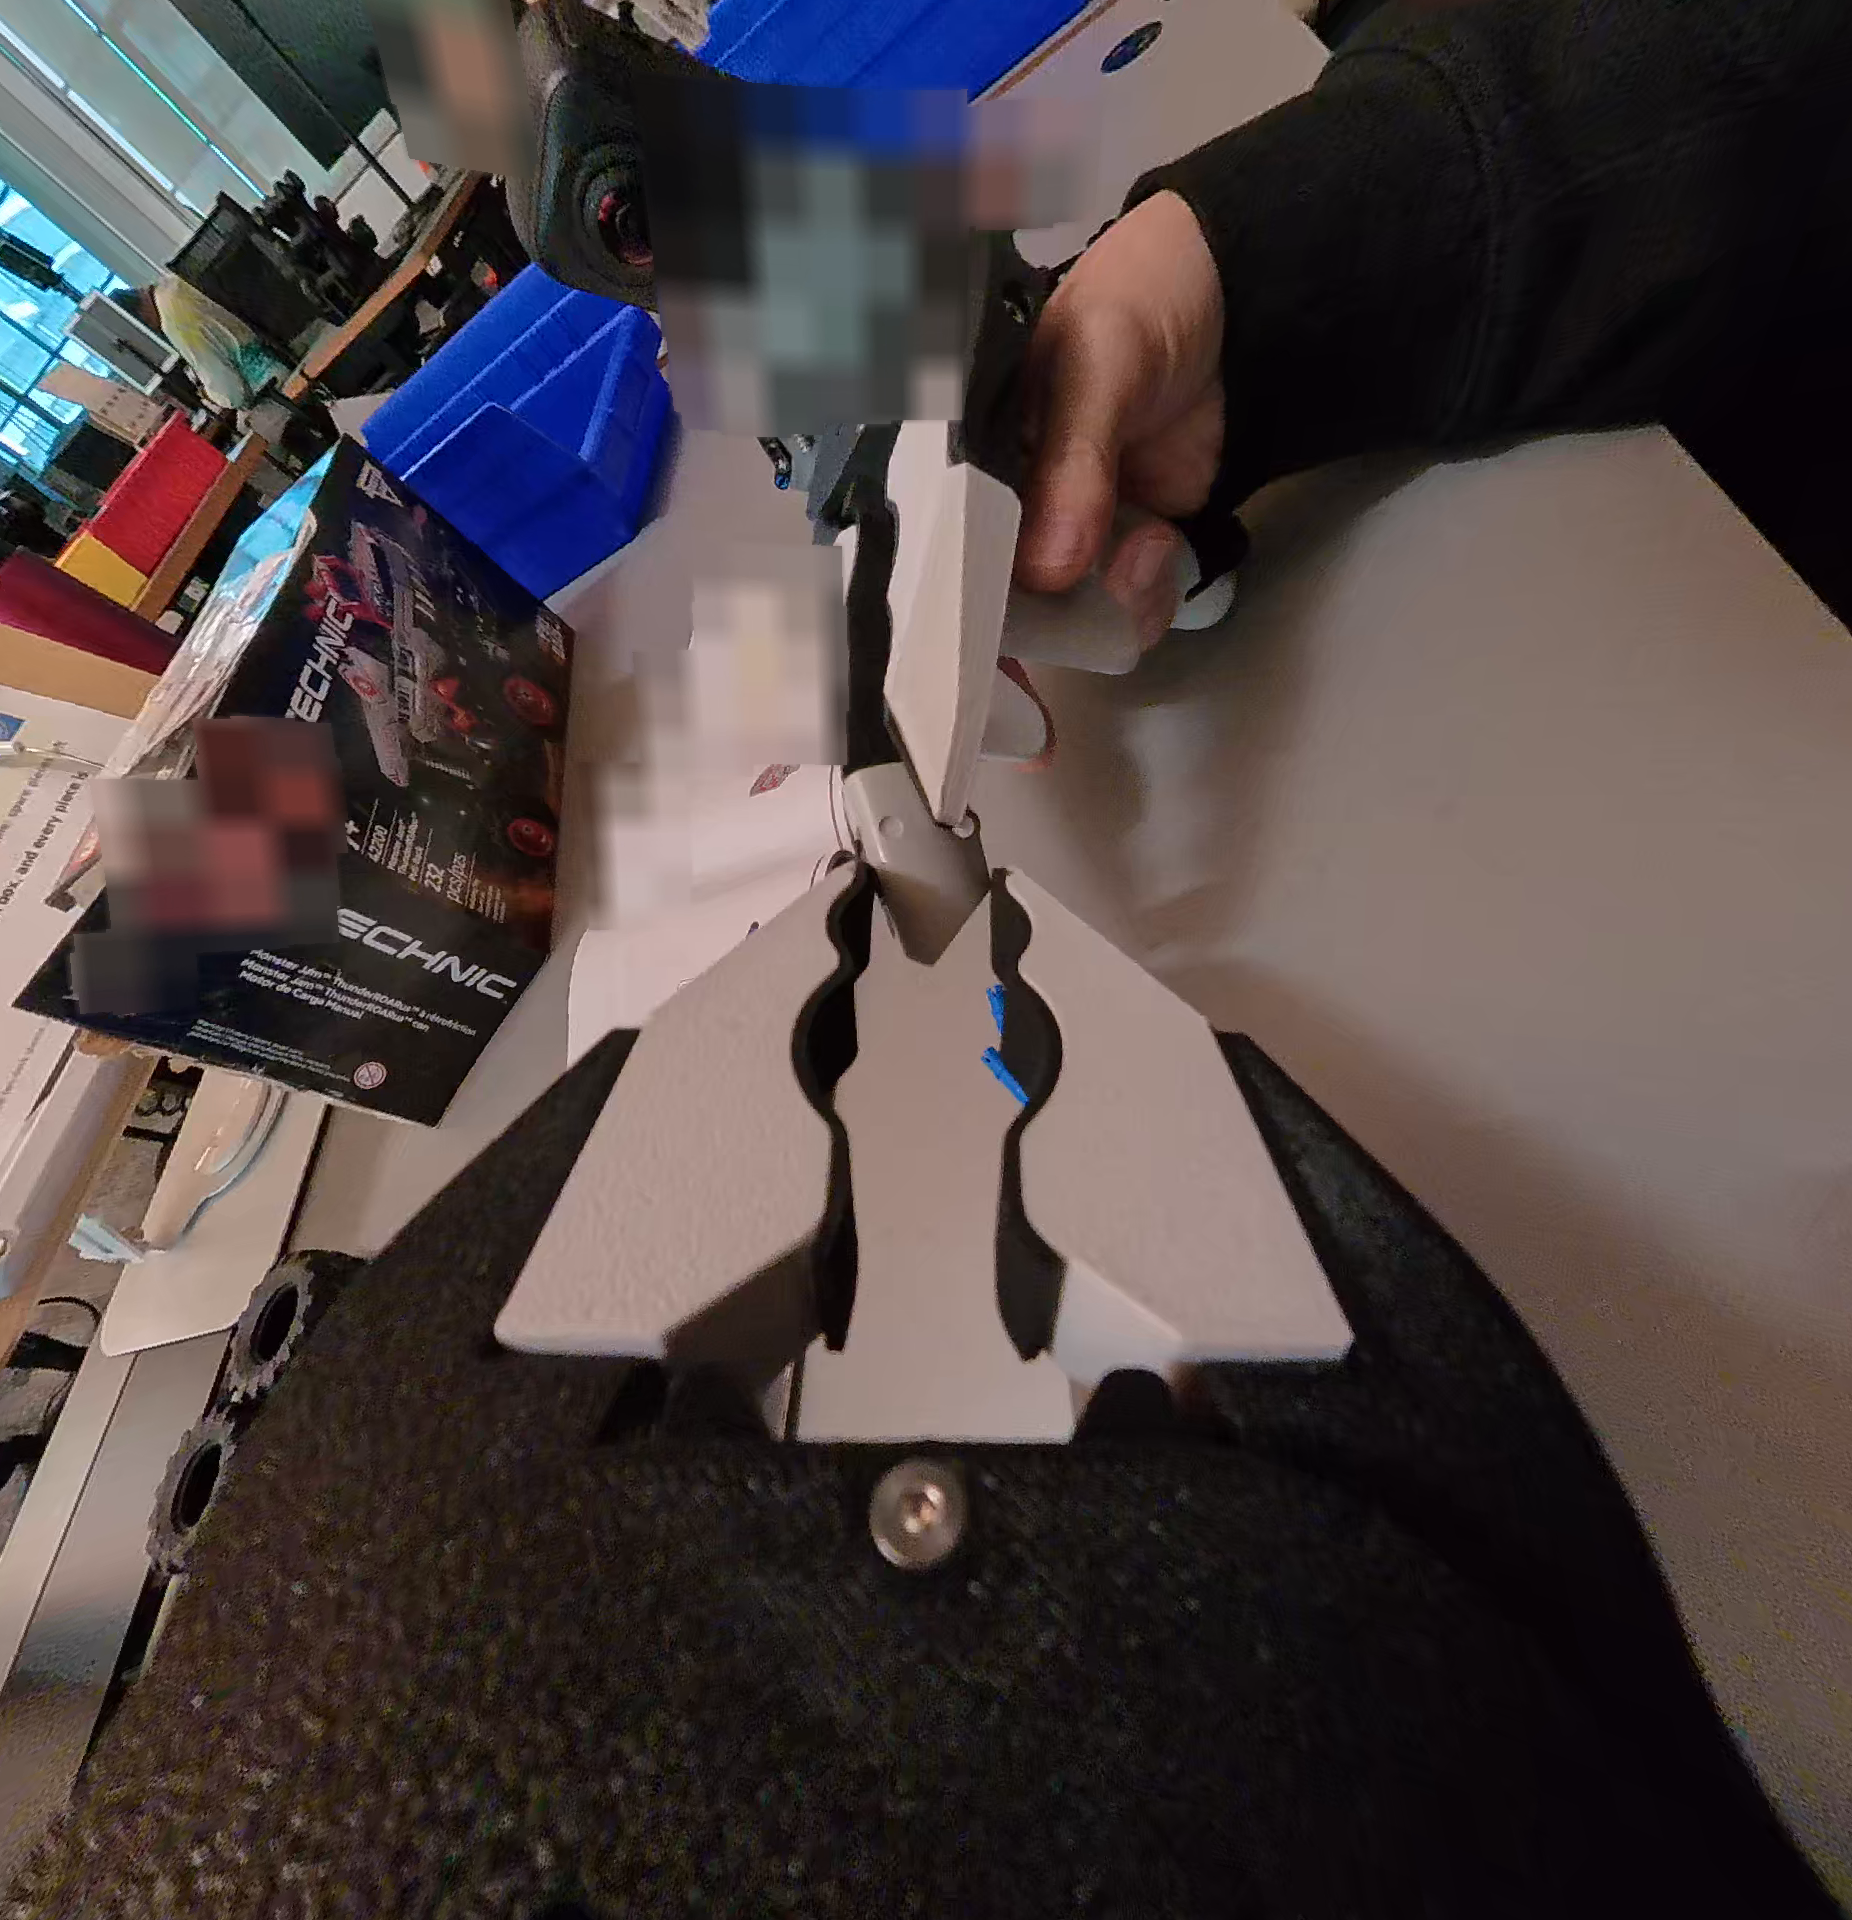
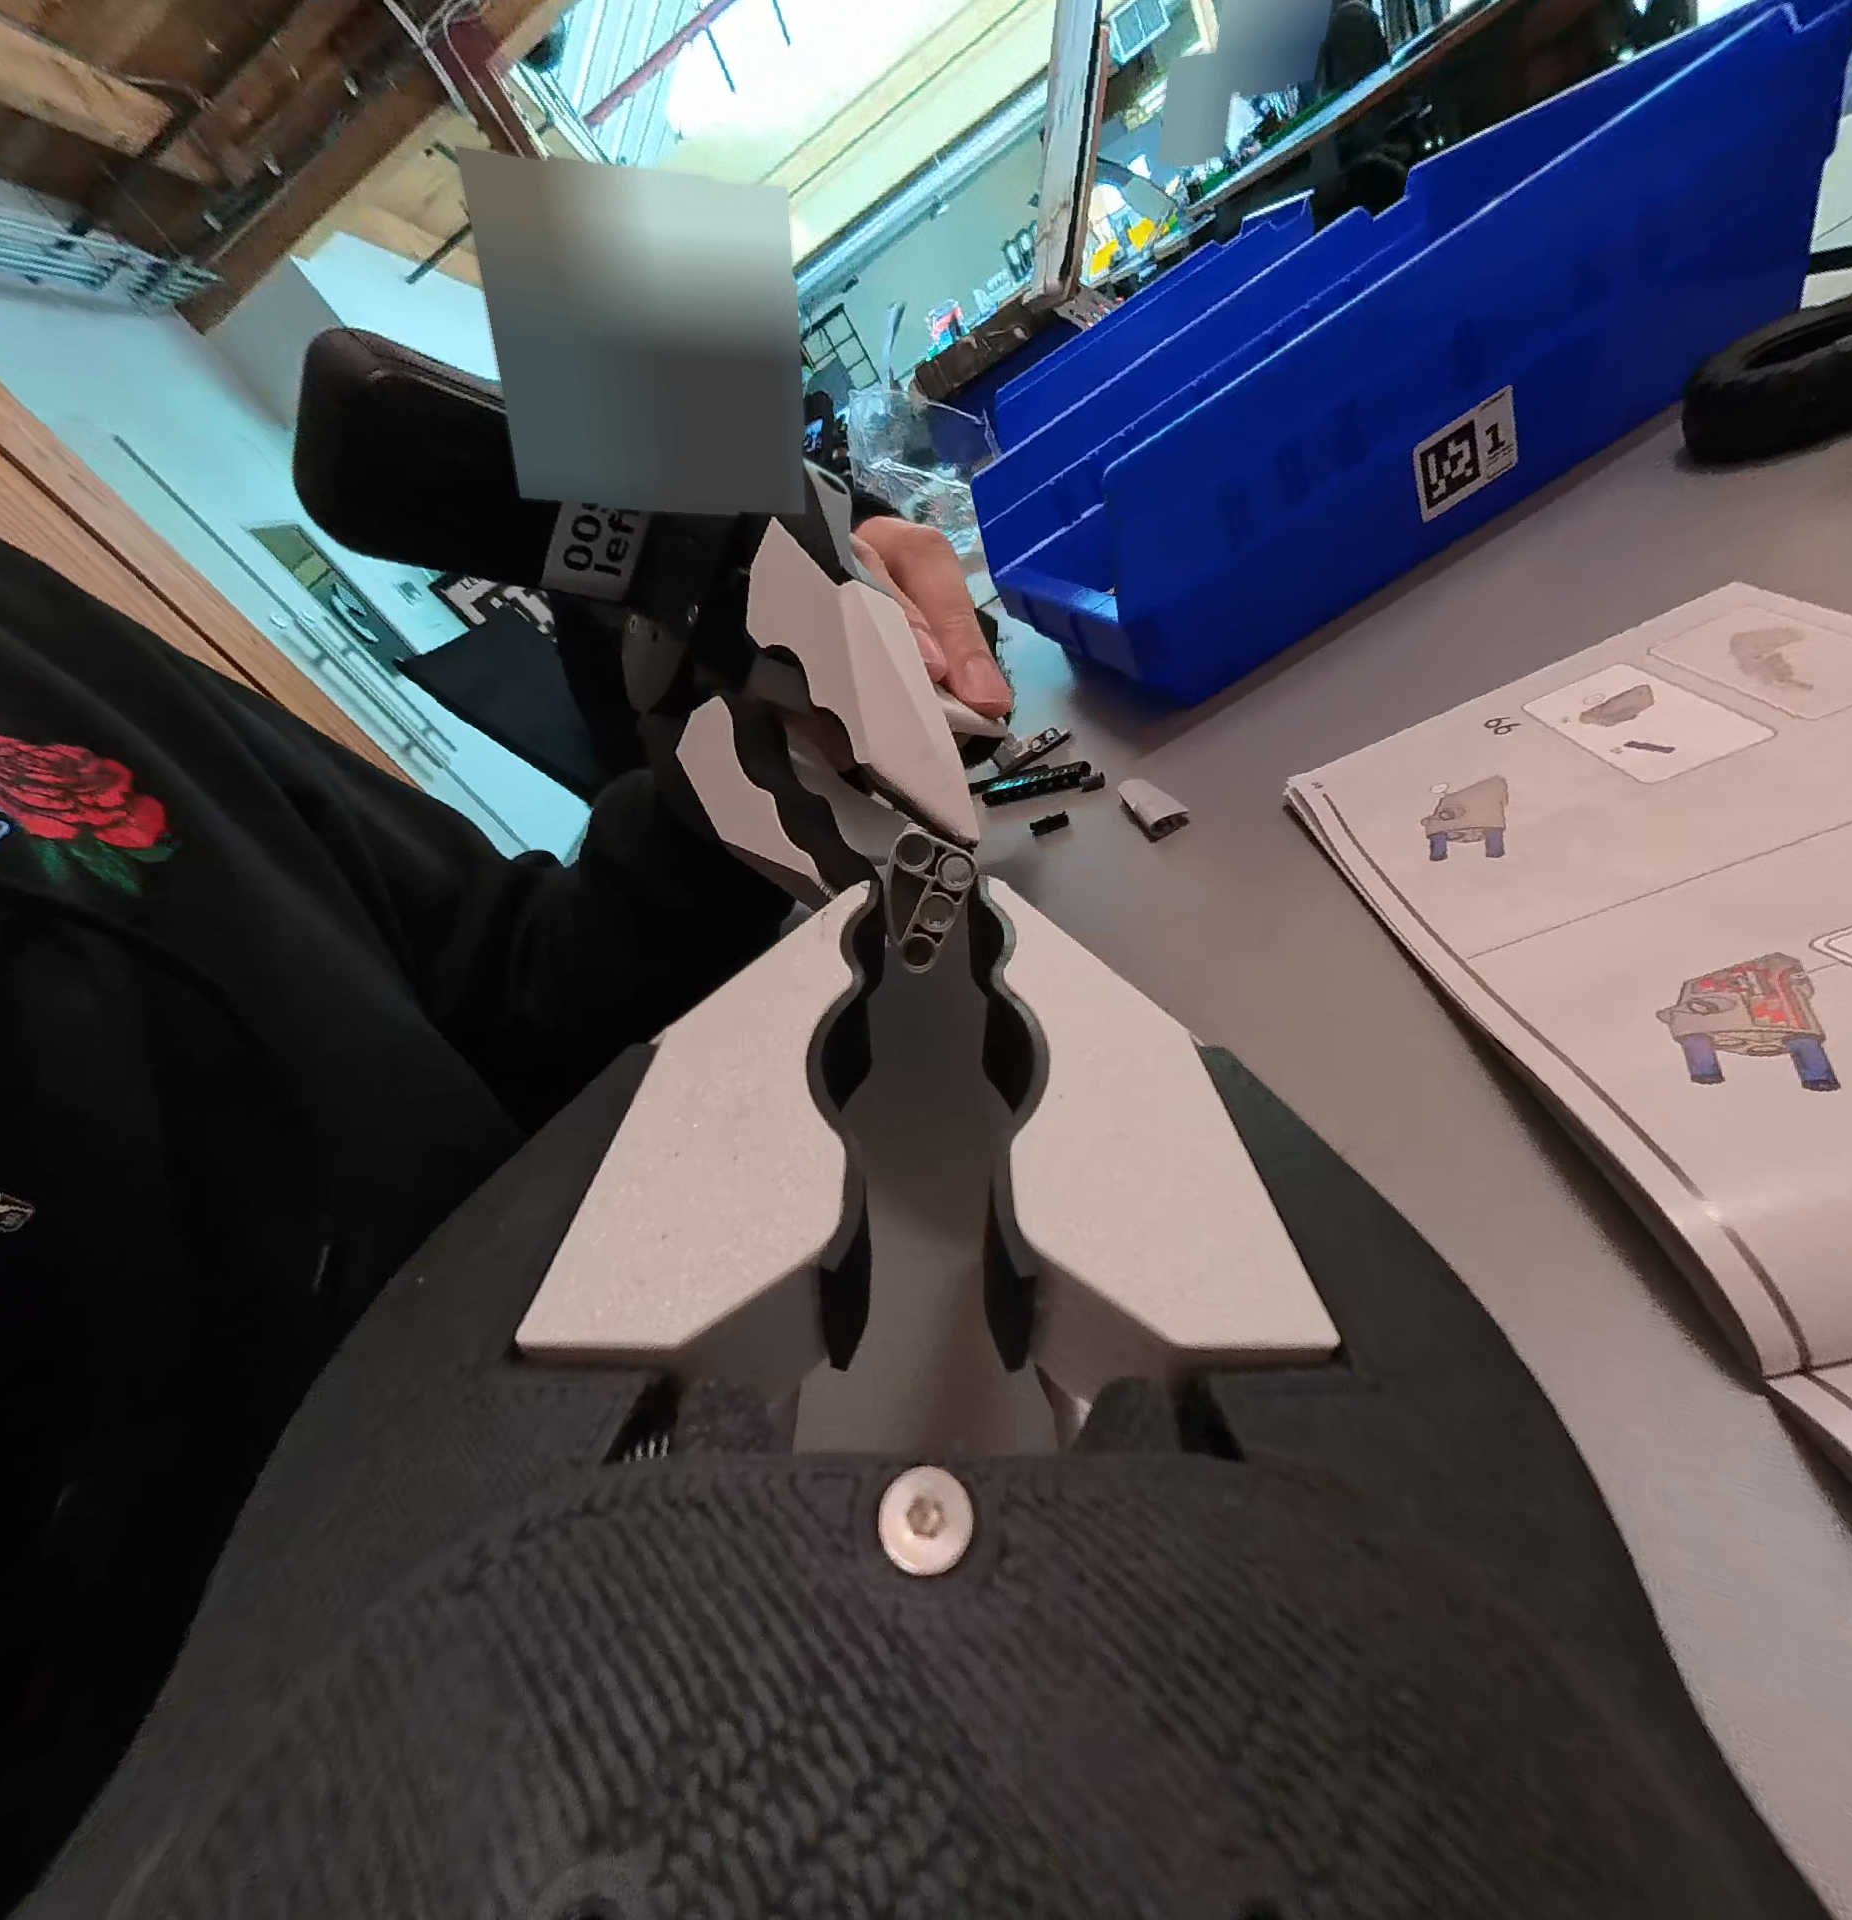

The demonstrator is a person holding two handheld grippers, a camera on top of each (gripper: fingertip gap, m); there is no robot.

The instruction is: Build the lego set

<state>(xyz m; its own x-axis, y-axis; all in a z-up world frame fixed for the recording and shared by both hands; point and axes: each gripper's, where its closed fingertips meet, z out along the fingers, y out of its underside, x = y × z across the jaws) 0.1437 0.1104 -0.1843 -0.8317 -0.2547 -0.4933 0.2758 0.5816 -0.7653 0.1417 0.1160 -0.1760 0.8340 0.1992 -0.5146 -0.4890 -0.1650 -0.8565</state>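
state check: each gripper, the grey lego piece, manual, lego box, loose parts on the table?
left gripper: shut on grey piece
right gripper: shut on grey piece
grey piece: held off table by both
manual: open, flat
Lego box: tilted
loose parts: lying on table

Cluttered workshop; blue parts bins [image 2: 1421,416], benches [image 1: 382,301]

White wedge fingers [image 2: 693,1174] with wavy black pads, textured black mounts, silver screw [image 2: 924,1519], black rose-embroidered sleeve [image 2: 226,935].
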